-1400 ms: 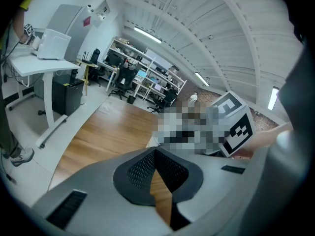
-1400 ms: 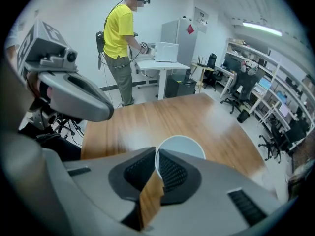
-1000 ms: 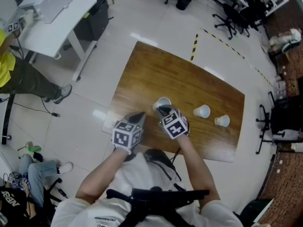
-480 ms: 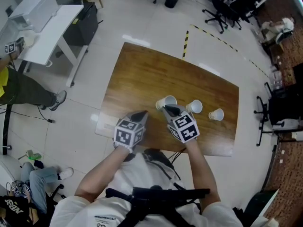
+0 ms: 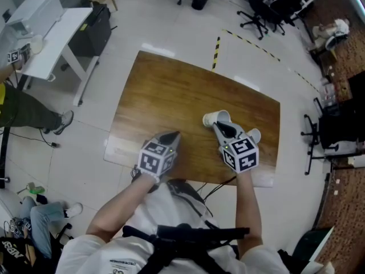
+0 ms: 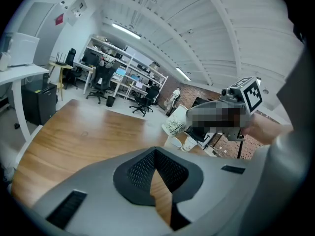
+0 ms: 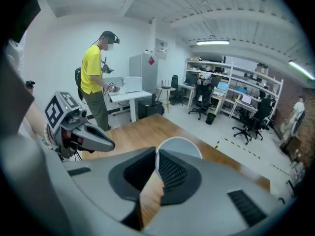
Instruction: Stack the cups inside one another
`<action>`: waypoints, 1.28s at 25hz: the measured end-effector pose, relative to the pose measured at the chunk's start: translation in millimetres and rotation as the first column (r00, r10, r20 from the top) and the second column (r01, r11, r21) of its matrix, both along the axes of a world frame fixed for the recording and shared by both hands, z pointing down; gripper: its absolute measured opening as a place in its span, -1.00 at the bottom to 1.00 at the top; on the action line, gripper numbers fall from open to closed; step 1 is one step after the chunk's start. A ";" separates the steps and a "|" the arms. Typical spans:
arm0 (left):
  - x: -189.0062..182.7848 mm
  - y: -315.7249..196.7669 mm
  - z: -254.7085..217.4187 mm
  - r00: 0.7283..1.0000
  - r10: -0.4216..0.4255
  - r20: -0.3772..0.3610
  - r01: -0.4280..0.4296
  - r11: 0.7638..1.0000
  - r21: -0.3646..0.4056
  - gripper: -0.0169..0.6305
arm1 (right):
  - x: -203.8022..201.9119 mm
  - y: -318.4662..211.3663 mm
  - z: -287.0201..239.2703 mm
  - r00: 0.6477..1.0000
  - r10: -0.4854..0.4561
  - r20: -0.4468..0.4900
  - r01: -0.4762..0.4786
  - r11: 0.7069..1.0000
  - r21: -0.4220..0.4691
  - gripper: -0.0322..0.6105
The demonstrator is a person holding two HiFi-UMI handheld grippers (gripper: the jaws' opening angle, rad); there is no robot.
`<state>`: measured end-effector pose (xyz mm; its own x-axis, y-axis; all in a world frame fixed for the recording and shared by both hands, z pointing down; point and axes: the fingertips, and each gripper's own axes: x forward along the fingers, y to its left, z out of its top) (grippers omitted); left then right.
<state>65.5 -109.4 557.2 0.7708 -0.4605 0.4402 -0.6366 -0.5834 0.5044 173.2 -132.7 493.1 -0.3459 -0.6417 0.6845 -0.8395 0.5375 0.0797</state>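
Observation:
My right gripper (image 5: pixel 220 124) is shut on the rim of a white paper cup (image 5: pixel 215 118), which hangs tilted above the wooden table (image 5: pixel 171 90). In the right gripper view the cup (image 7: pixel 179 146) has its wall pinched between the jaws. A second cup (image 5: pixel 254 135) peeks out beside that gripper. In the left gripper view, two cups (image 6: pixel 173 141) (image 6: pixel 190 143) stand on the table below the held patterned cup (image 6: pixel 176 122). My left gripper (image 5: pixel 170 137) is shut and holds nothing, at the table's near edge to the left.
A white desk (image 5: pixel 54 30) stands far left, with a person in a yellow top (image 7: pixel 92 75) beside it. Office chairs (image 5: pixel 259 13) and shelves line the back. Black-yellow tape (image 5: pixel 215 50) marks the floor beyond the table.
My right gripper has lifted the cup off the table and carried it right, toward the other cups. The left gripper drifted a little right, still shut.

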 end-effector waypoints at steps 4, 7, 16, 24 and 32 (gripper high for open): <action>17.5 7.6 -1.0 1.000 0.015 -0.001 -0.015 1.000 -0.001 -0.96 | 44.8 -0.8 -7.0 0.998 0.060 -0.017 -0.060 0.998 0.014 -0.80; 26.1 9.6 -1.6 1.000 0.016 -0.003 -0.016 1.000 0.006 -0.96 | 66.8 0.5 -10.3 0.996 0.085 -0.029 -0.084 0.996 0.020 -0.80; 39.0 10.4 -4.7 1.000 0.019 -0.004 -0.019 1.000 0.009 -0.96 | 97.3 3.3 0.5 0.991 0.083 -0.108 -0.083 0.997 0.010 -0.80; 36.1 8.9 -2.7 1.000 -0.018 0.001 0.018 1.000 0.002 -0.96 | 105.8 3.0 34.4 0.987 0.045 -0.157 -0.053 0.998 -0.046 -0.80; 31.5 10.5 0.0 0.999 -0.043 0.014 0.043 0.999 -0.007 -0.96 | 106.8 3.5 70.7 0.984 0.009 -0.177 -0.027 0.995 -0.100 -0.80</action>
<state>97.0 -98.9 557.2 0.7444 -0.4898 0.4538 -0.6677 -0.5517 0.4998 279.9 -129.2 563.8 -0.2032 -0.5702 0.7960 -0.8266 0.5357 0.1727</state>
